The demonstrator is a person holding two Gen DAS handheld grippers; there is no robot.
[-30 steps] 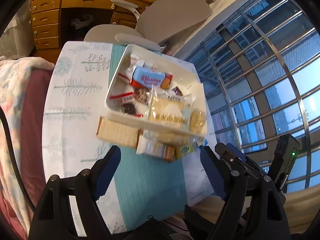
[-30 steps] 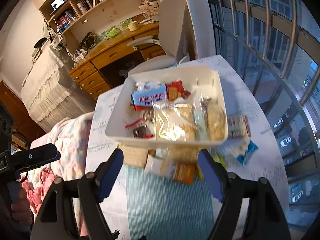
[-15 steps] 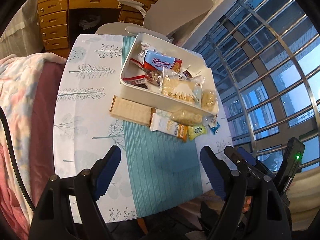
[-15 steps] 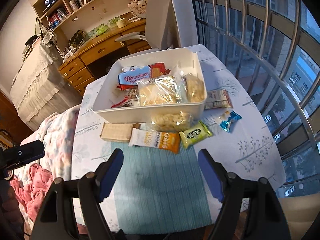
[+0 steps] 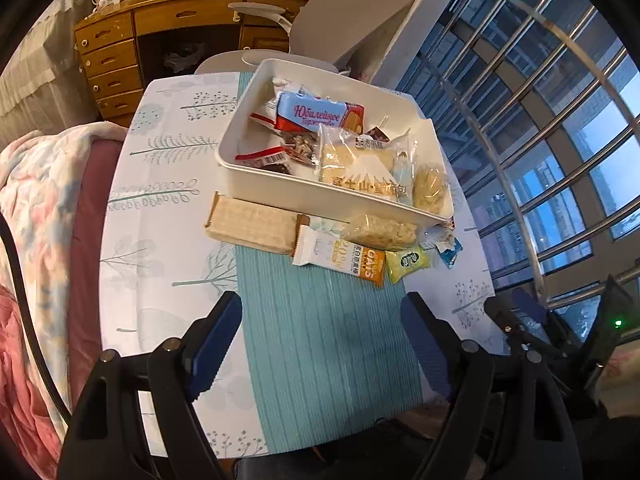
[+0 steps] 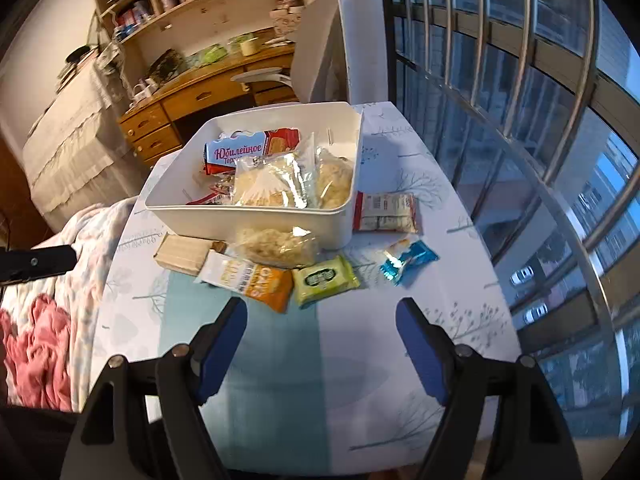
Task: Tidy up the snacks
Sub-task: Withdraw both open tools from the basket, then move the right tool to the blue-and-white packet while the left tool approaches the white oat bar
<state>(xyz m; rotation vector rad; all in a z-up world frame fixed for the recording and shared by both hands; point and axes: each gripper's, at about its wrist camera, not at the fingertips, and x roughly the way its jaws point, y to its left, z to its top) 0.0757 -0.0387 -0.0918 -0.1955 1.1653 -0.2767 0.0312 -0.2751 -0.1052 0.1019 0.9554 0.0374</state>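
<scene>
Both claws hang spread and empty above the near edge of the bench [image 5: 168, 216]: the left claw [image 5: 322, 340] over the teal runner [image 5: 320, 340], the right claw [image 6: 320, 336] just short of the loose snacks, nothing between the blue pads of either.

Beyond them, a row of packets lies along the near wall of the white bin [image 6: 256, 222]: a tan wafer block [image 5: 252, 224], a white-and-orange oat bar [image 6: 248, 278], a clear bag of puffed rice cakes [image 6: 276, 246] leaning against the bin wall, a green wrapped sweet [image 6: 324, 280], a blue wrapped candy [image 6: 406, 266] and a red-and-white packet [image 6: 384, 212] by the bin's right side. The bin already holds a blue-and-red biscuit pack [image 6: 252, 148] and several clear bags heaped to the rim.

The risks lie in the crowding. The oat bar, rice cake bag and green sweet overlap or touch, so a claw closing on one may drag or pinch a neighbour. Thin, slick wrappers lying flat on cloth could slide from the pads or bunch the runner. A firm squeeze would likely crush the rice cakes. With the right half of the bin piled high, a packet dropped there may spill back over the wall, and a push against the bin could shove it toward the far edge.
</scene>
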